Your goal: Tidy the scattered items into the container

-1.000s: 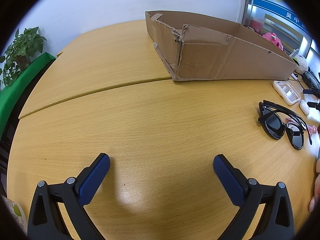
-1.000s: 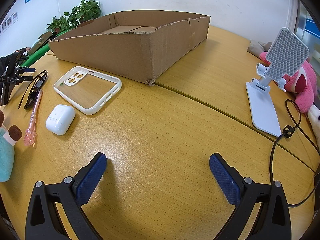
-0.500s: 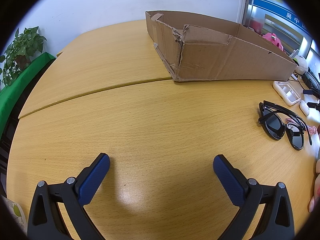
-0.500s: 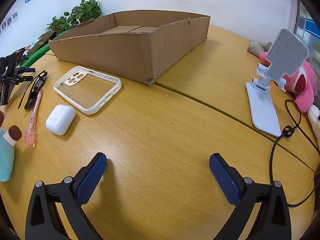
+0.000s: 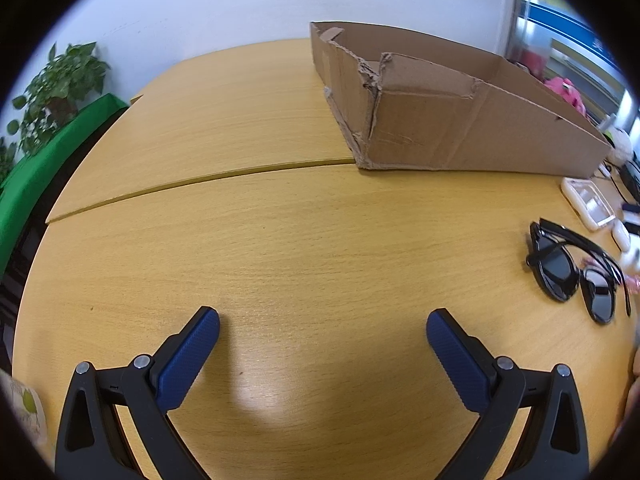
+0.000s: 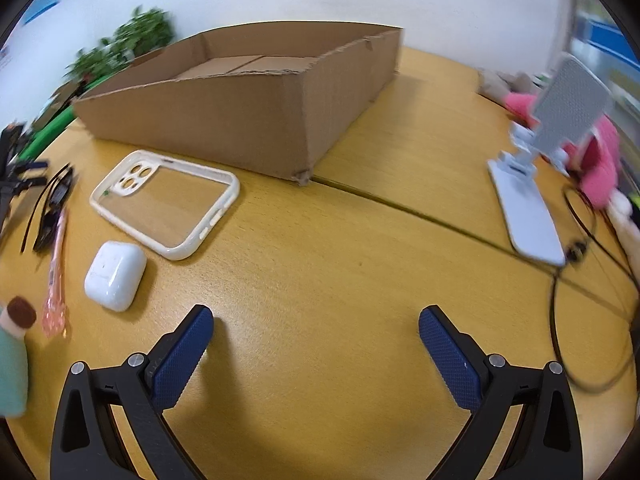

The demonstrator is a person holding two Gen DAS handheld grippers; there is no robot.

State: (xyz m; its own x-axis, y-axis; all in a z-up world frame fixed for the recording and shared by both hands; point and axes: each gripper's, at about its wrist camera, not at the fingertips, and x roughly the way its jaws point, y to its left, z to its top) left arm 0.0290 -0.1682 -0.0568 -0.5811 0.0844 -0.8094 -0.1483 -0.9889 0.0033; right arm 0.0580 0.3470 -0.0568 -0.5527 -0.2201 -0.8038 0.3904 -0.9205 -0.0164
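Note:
A shallow cardboard box stands on the wooden table, its bare floor showing in the right wrist view. Black sunglasses lie at the right of the left wrist view. In the right wrist view a white phone case, a white earbud case and a pink pen lie left of the gripper. My left gripper hangs open over bare table. My right gripper is open too, the earbud case just beyond its left finger.
A white phone stand, a pink plush toy and a black cable sit at the right. A teal soft toy is at the lower left. Potted plants and green cloth edge the table's far left.
The right gripper has swung left and slightly forward, so the phone case, earbud case and box now sit nearer the centre of its blurred view. The left gripper shifted slightly.

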